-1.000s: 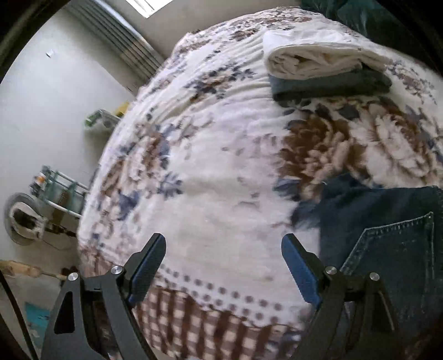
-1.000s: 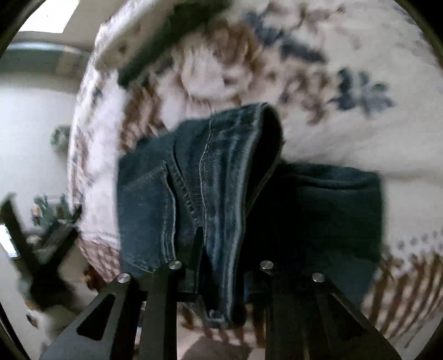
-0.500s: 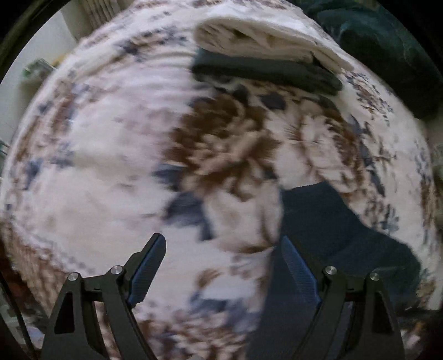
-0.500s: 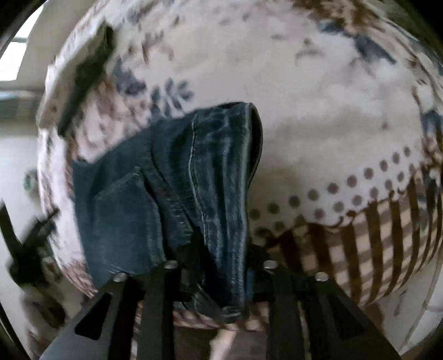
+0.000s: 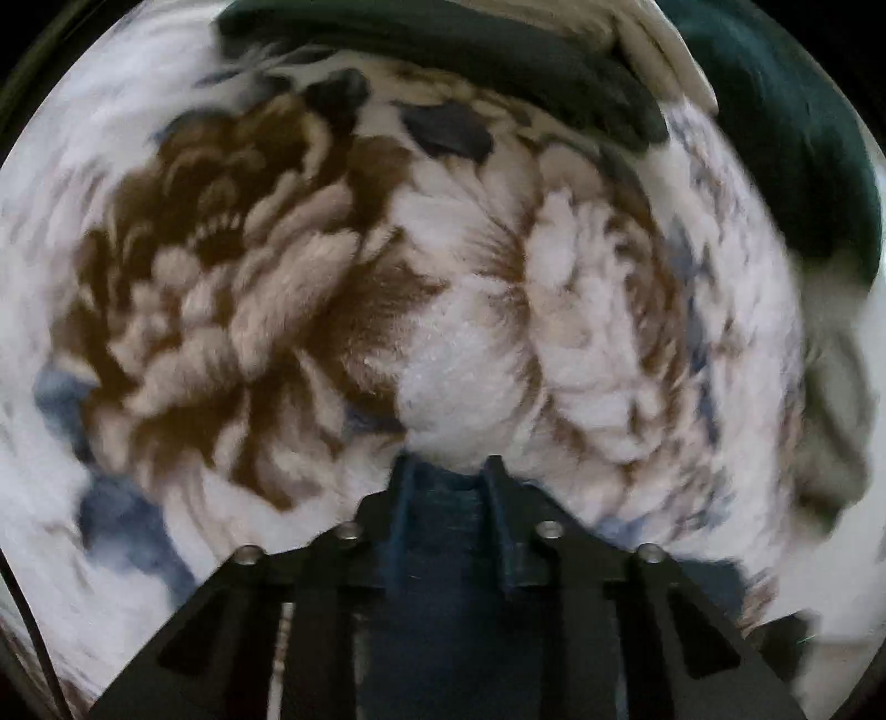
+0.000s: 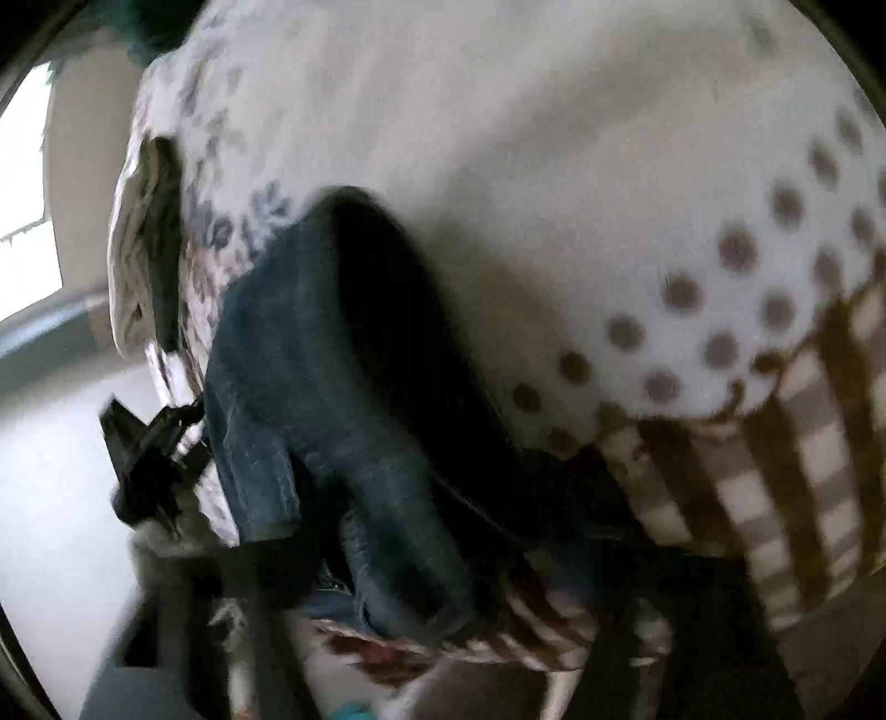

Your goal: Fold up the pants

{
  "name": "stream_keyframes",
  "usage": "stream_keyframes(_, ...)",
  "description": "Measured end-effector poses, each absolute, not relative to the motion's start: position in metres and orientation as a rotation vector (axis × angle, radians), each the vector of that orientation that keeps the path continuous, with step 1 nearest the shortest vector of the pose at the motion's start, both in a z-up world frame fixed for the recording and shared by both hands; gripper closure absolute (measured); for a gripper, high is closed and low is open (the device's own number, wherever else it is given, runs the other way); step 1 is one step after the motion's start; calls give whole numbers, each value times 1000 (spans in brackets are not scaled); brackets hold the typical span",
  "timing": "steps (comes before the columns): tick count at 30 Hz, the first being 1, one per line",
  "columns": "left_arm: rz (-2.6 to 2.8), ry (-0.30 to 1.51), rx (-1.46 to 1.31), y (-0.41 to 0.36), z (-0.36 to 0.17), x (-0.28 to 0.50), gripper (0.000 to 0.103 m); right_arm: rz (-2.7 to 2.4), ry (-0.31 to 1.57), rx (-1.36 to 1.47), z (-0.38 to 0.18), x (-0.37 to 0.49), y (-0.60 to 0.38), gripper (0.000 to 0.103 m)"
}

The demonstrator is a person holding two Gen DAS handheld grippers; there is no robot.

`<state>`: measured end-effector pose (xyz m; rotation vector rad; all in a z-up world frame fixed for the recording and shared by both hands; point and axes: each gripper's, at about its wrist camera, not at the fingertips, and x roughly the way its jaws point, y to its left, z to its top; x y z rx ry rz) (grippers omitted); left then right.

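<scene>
The pants are dark blue jeans, folded into a thick bundle on the flowered blanket. In the left wrist view my left gripper is shut on an edge of the jeans, low over the blanket. In the right wrist view the bundle fills the lower middle and my right gripper is shut on its near end; its fingers are mostly hidden by denim and blur. The left gripper shows as a dark shape at the bundle's left side.
A stack of folded clothes, white over dark, lies at the far side of the bed, also seen in the right wrist view. A dark green cloth lies at the right. The blanket's checked border hangs over the bed edge.
My left gripper moved right across the blanket, went from open to shut and now grips the jeans edge. My right gripper, still holding the jeans, swung toward the bed's edge.
</scene>
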<state>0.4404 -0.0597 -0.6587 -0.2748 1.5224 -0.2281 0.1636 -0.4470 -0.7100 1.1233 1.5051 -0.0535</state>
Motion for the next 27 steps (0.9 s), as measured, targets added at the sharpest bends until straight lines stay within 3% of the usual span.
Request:
stream_keyframes(1, -224, 1525, -220, -62, -661, 441, 82, -85, 1512, 1068, -704, 167, -448, 76)
stream_keyframes(5, -239, 1533, -142, -73, -658, 444, 81, -109, 1550, 978, -702, 179, -448, 73)
stream_keyframes(6, -238, 1538, -160, -72, -654, 444, 80, -95, 1560, 995, -705, 183, -446, 66)
stream_keyframes(9, -218, 1517, -243, -56, -629, 429, 74, -56, 1535, 1110, -700, 183, -447, 30)
stream_keyframes(10, -212, 1500, -274, -49, -619, 422, 68, -66, 1515, 1137, -697, 178, -450, 25)
stream_keyframes(12, -187, 1489, -302, -37, -606, 402, 57, -108, 1517, 1221, -694, 158, -451, 25)
stream_keyframes(15, -165, 1503, -323, -30, -603, 368, 56, -92, 1498, 1424, -705, 130, -438, 25)
stream_keyframes(16, -161, 1512, -321, -29, -607, 357, 56, -78, 1481, 1459, -708, 127, -433, 31)
stream_keyframes(17, -164, 1520, -322, -30, -613, 350, 56, -66, 1473, 1477, -712, 127, -425, 43)
stream_keyframes(18, -164, 1522, -323, -31, -616, 344, 55, -71, 1484, 1466, -715, 130, -416, 77)
stream_keyframes(20, -158, 1515, -286, -31, -623, 335, 51, -132, 1541, 1305, -710, 139, -406, 81)
stream_keyframes(22, -152, 1524, -242, -27, -628, 333, 35, -186, 1577, 1156, -699, 149, -403, 83)
stream_keyframes(27, -181, 1529, -173, -33, -628, 341, 34, -187, 1617, 1056, -700, 168, -394, 79)
